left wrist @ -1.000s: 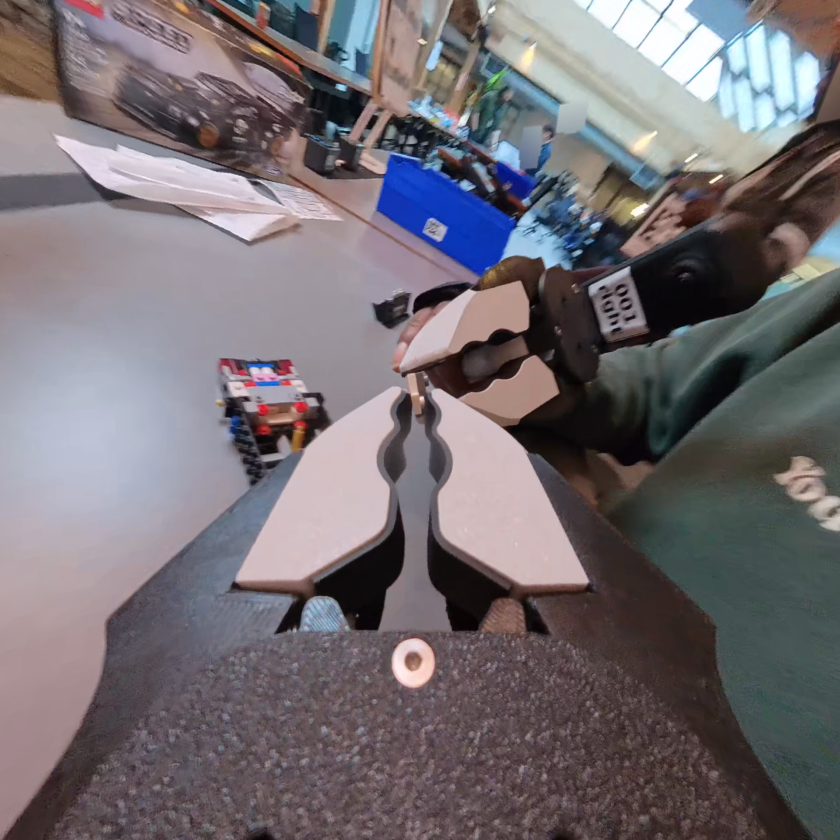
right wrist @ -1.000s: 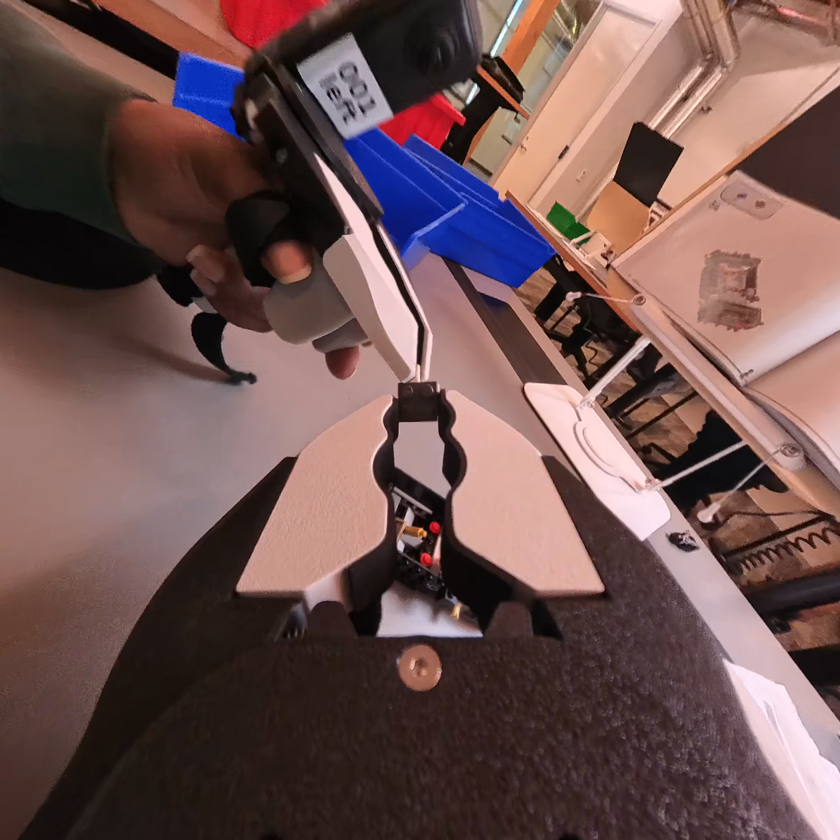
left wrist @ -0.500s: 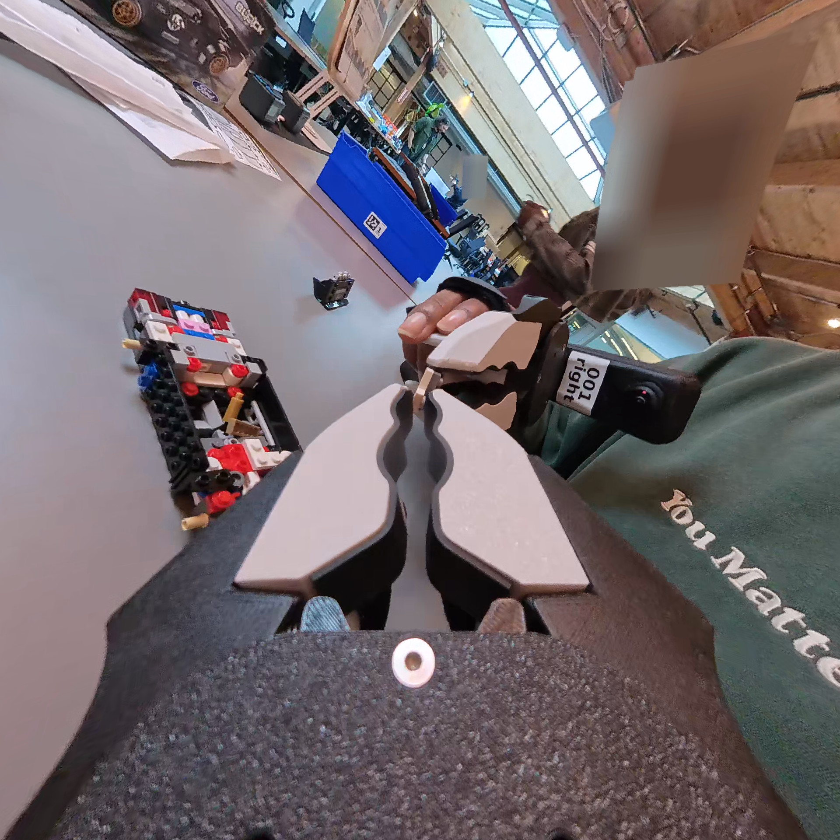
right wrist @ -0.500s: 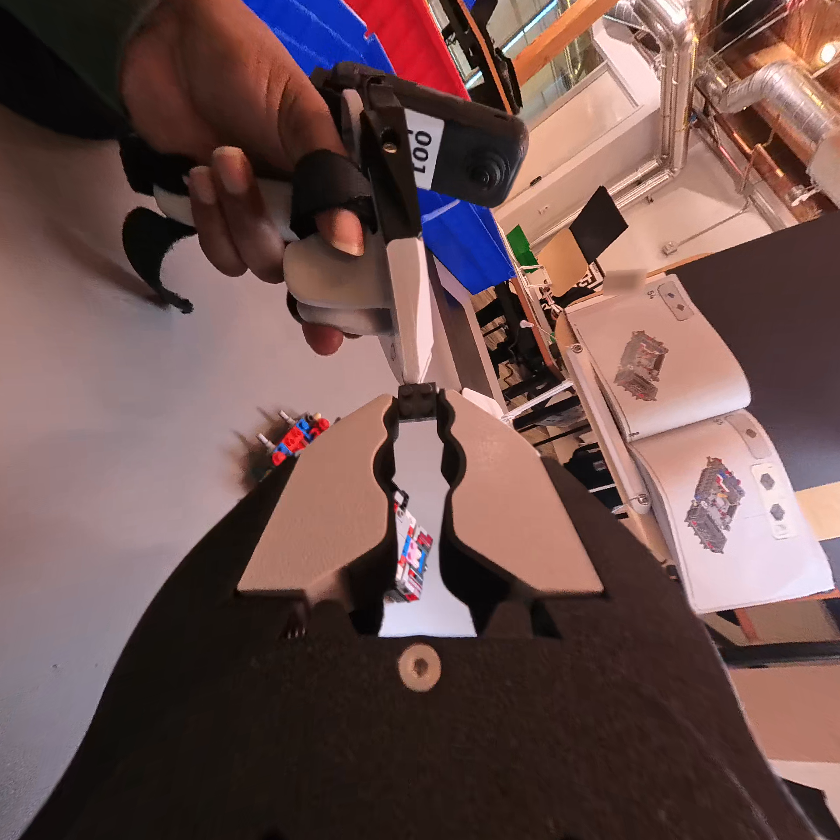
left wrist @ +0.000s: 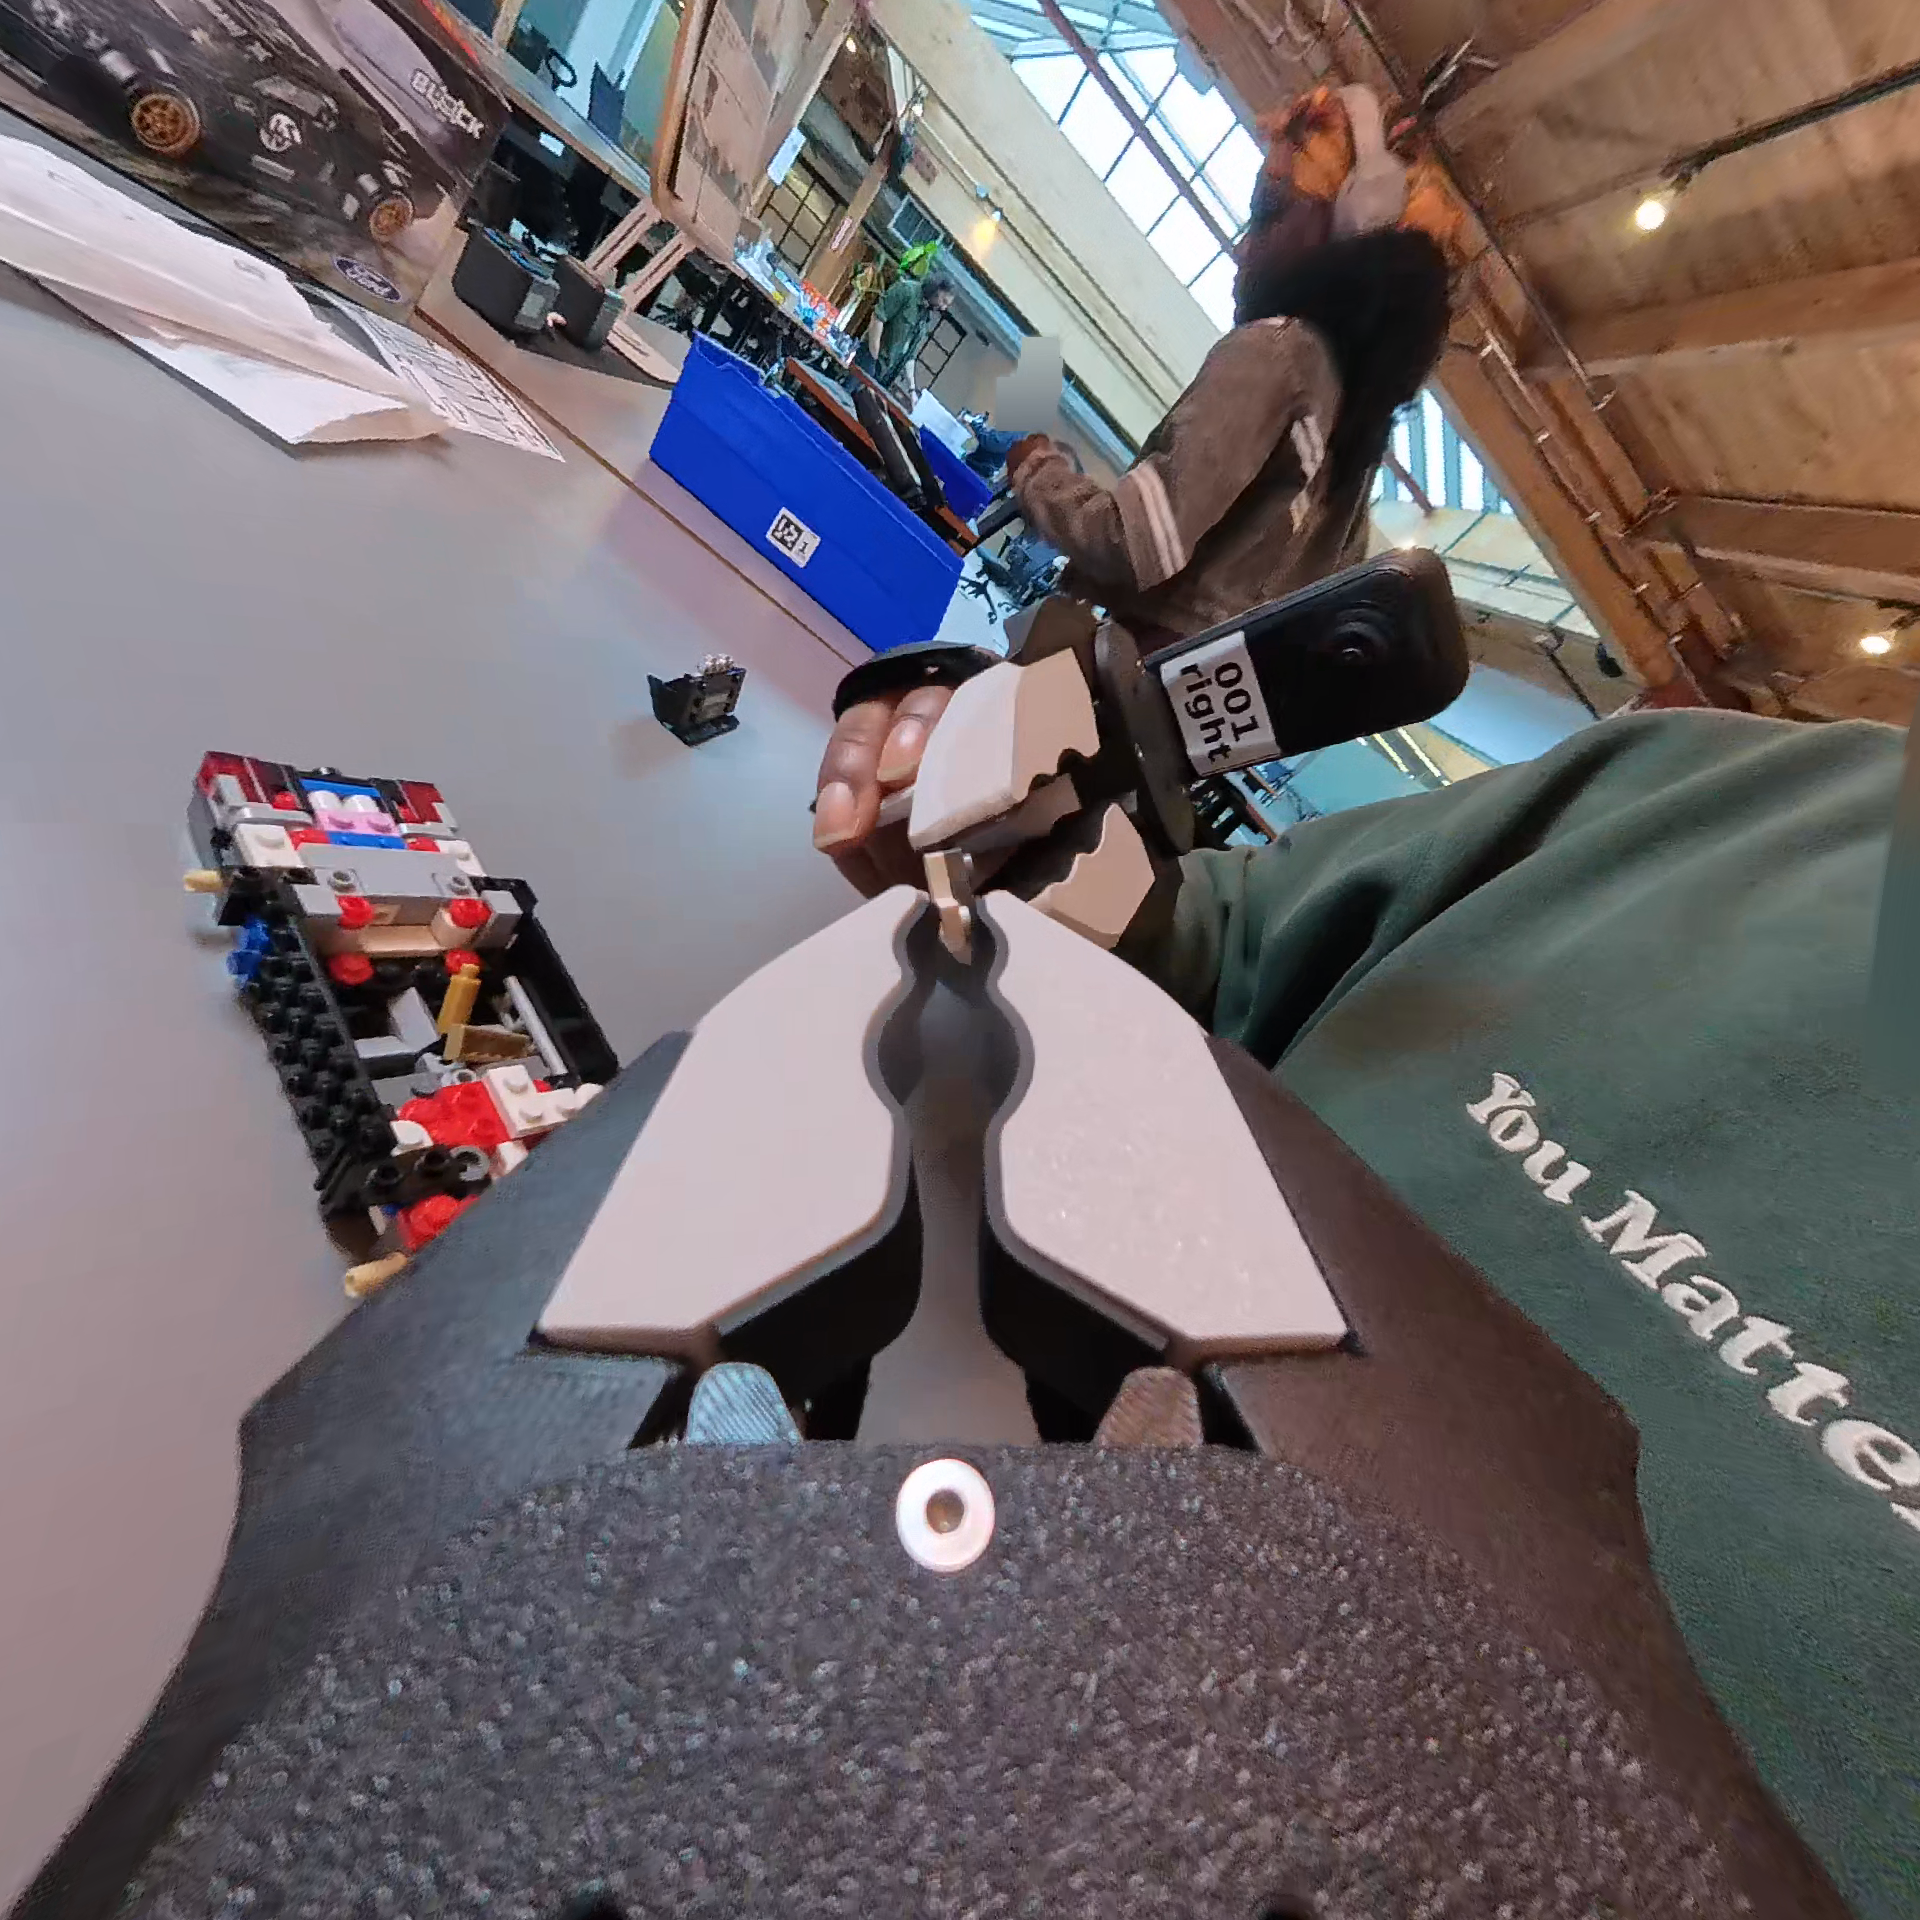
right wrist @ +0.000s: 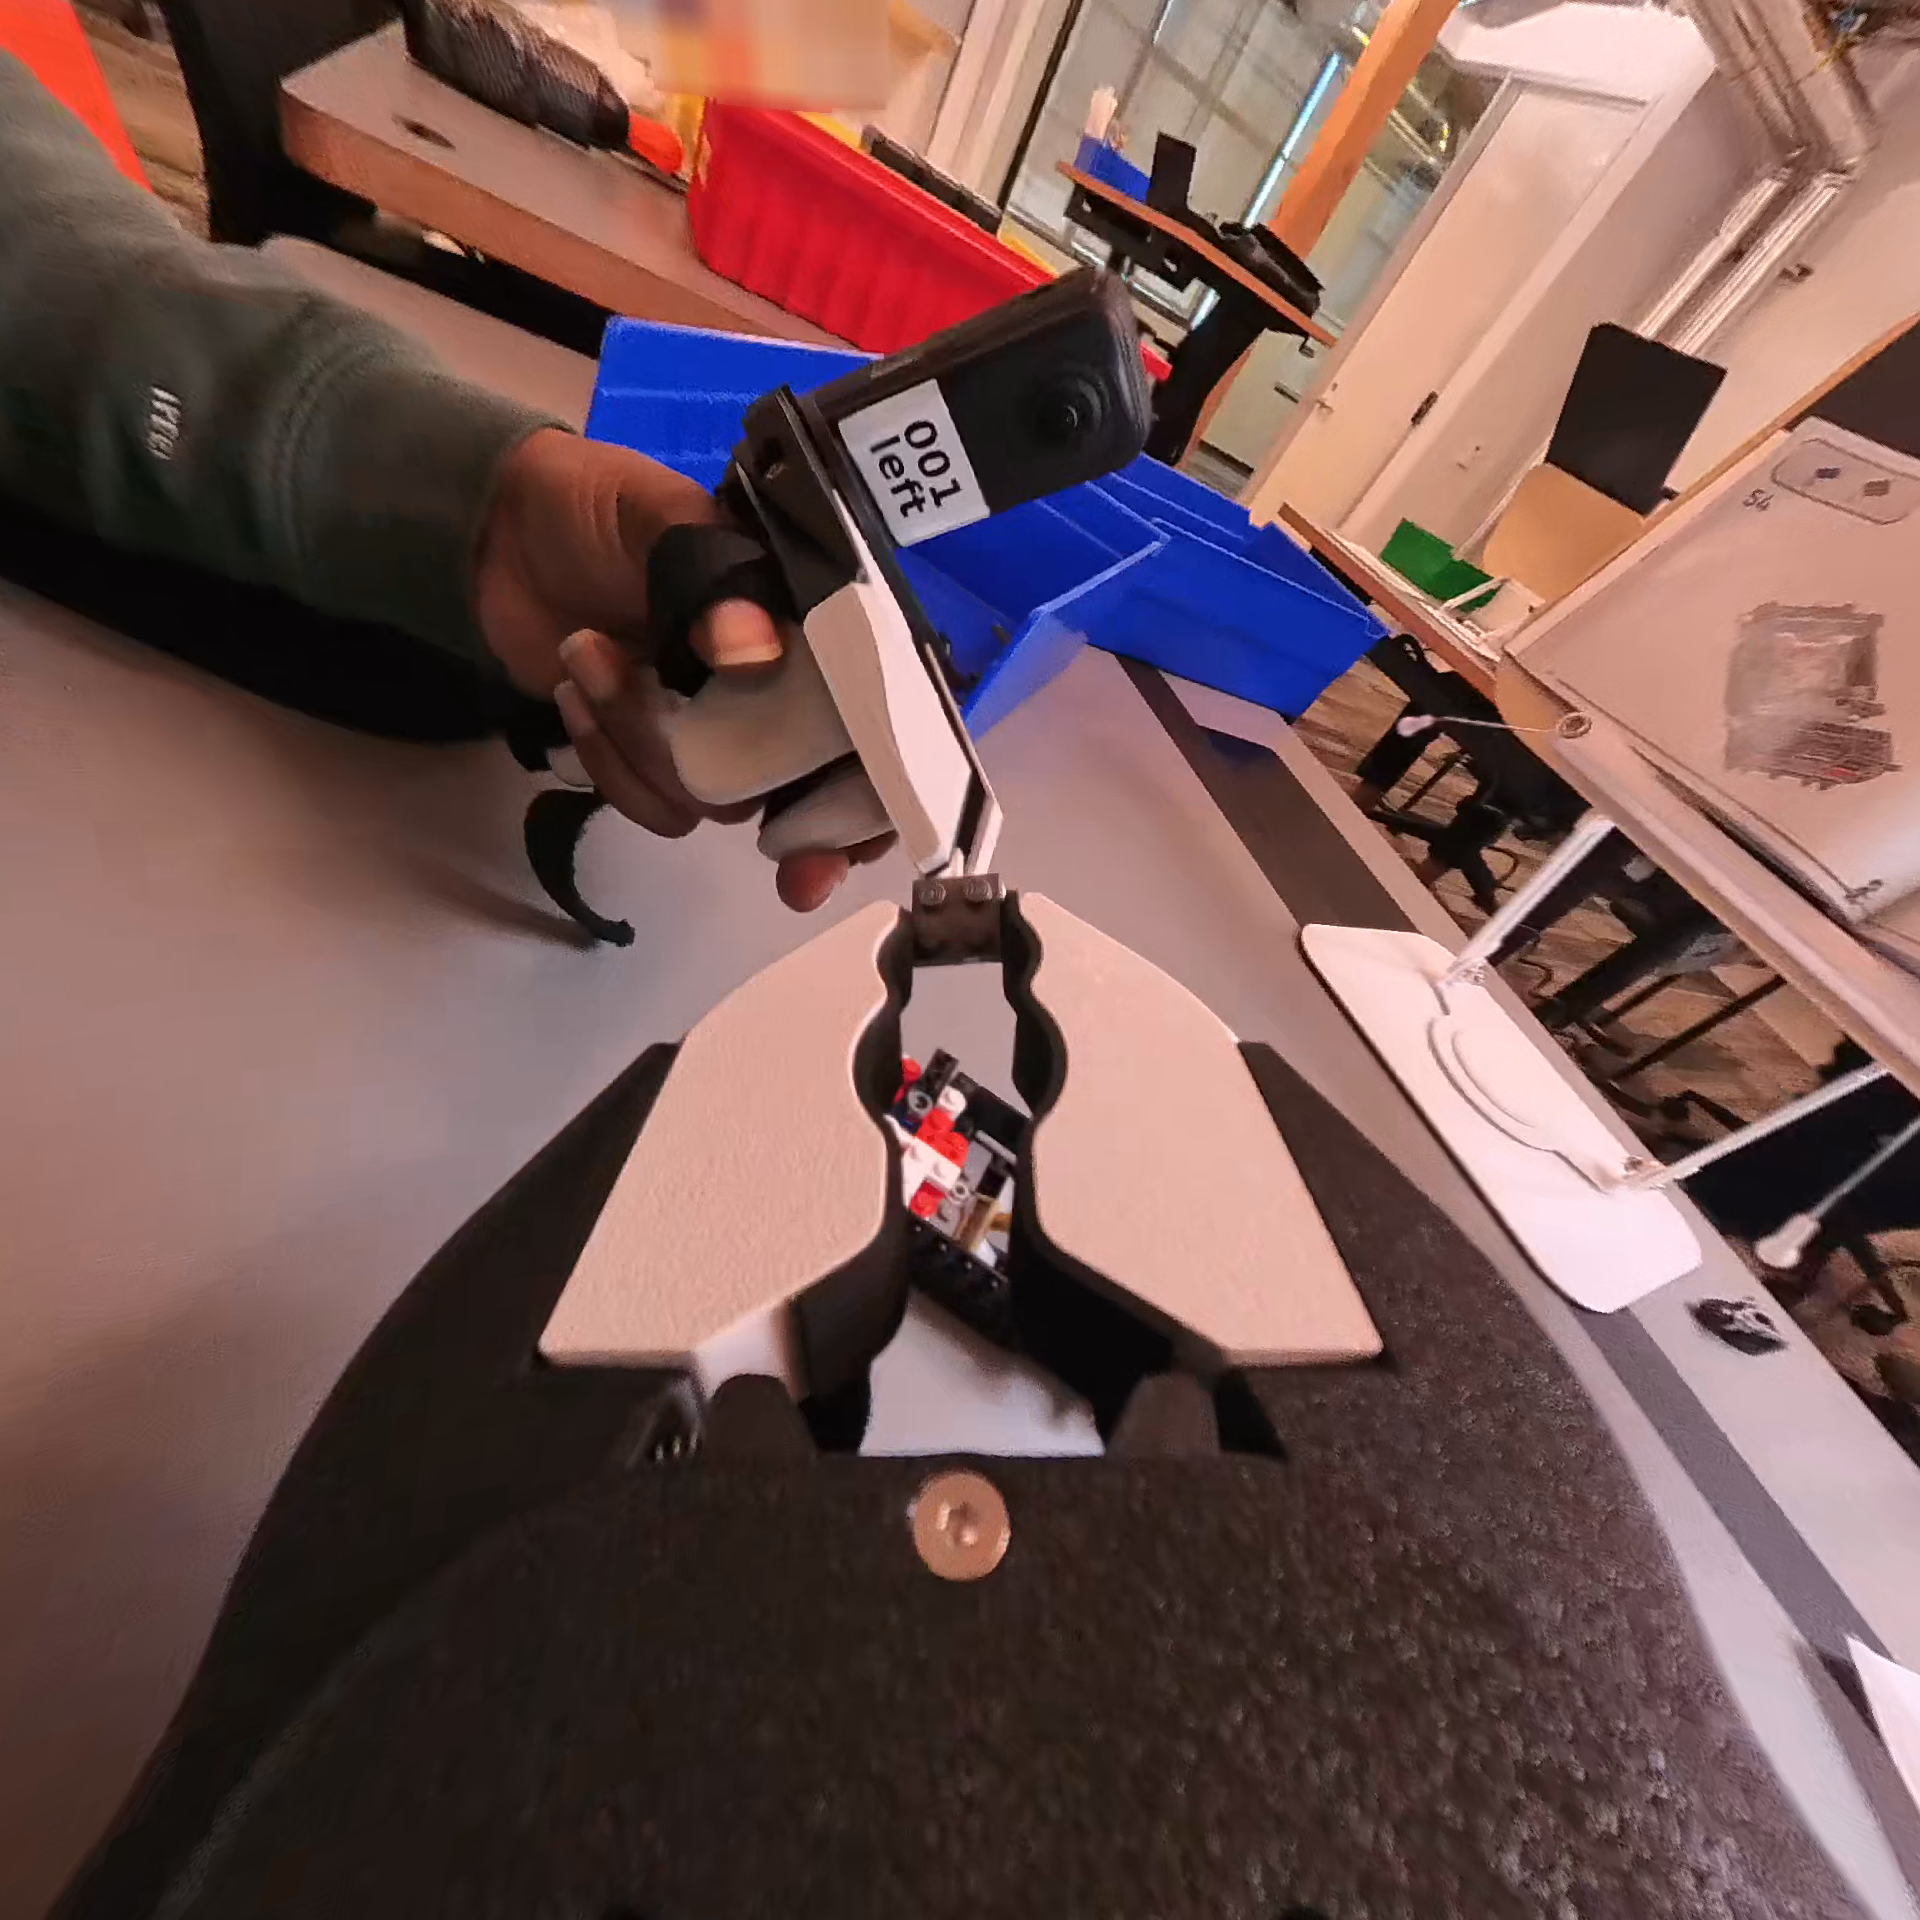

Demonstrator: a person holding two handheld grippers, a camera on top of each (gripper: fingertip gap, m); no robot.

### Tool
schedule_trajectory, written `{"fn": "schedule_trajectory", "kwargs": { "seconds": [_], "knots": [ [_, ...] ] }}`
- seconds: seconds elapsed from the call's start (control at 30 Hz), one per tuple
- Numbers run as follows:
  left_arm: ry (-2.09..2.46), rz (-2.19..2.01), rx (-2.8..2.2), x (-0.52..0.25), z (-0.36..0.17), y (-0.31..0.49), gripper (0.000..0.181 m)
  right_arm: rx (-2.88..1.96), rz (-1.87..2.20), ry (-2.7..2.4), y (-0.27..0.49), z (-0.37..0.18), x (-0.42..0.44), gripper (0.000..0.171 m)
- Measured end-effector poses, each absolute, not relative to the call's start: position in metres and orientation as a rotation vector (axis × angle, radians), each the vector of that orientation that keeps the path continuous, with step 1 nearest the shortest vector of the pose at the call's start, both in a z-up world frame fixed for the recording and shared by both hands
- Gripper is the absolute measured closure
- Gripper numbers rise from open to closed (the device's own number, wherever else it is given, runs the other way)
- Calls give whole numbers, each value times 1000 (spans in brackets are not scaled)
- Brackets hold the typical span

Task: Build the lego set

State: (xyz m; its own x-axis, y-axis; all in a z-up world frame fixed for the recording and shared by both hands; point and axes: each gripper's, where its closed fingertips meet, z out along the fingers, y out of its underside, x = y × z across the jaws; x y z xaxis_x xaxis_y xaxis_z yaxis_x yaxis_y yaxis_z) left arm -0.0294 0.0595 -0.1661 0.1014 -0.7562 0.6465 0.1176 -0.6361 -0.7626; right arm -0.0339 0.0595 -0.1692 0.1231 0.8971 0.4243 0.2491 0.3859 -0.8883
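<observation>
My left gripper (left wrist: 951,935) is shut on a small tan piece (left wrist: 948,902) at its tips. My right gripper (right wrist: 956,925) is shut on a small dark brick (right wrist: 956,920) with two studs. The two grippers meet tip to tip above the table, and the tan piece touches the dark brick. The right gripper (left wrist: 940,857) shows in the left wrist view, the left gripper (right wrist: 961,868) in the right wrist view. The partly built lego car (left wrist: 384,997) lies on the grey table (left wrist: 312,623) to the left; it also shows between my right fingers (right wrist: 951,1153).
A small black part (left wrist: 696,701) lies farther out on the table. The set's box (left wrist: 260,114) and paper sheets (left wrist: 208,312) are at the far left. Blue bins (right wrist: 1143,582), an open instruction booklet (right wrist: 1766,675) and its white stand base (right wrist: 1496,1101) are right. A person (left wrist: 1247,468) stands behind. Both grippers' tips are close together, under 4 cm apart.
Both grippers have swung and tilted while staying tip to tip with their pieces. The lego car now shows nearer in the left wrist view.
</observation>
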Motion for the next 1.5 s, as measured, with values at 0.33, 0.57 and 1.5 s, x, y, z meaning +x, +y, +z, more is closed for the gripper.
{"fn": "schedule_trajectory", "kwargs": {
  "seconds": [0.33,0.57,1.5],
  "knots": [
    [569,-1513,-1817,-30,-180,68,176,-1066,381,-1451,69,-180,-36,155],
    [475,-1542,-1870,-33,-187,74,176,-907,66,-1488,72,-185,-39,155],
    [341,-1404,-1911,-63,-208,107,176,-1197,689,-1222,89,-153,-12,158]
  ]
}}
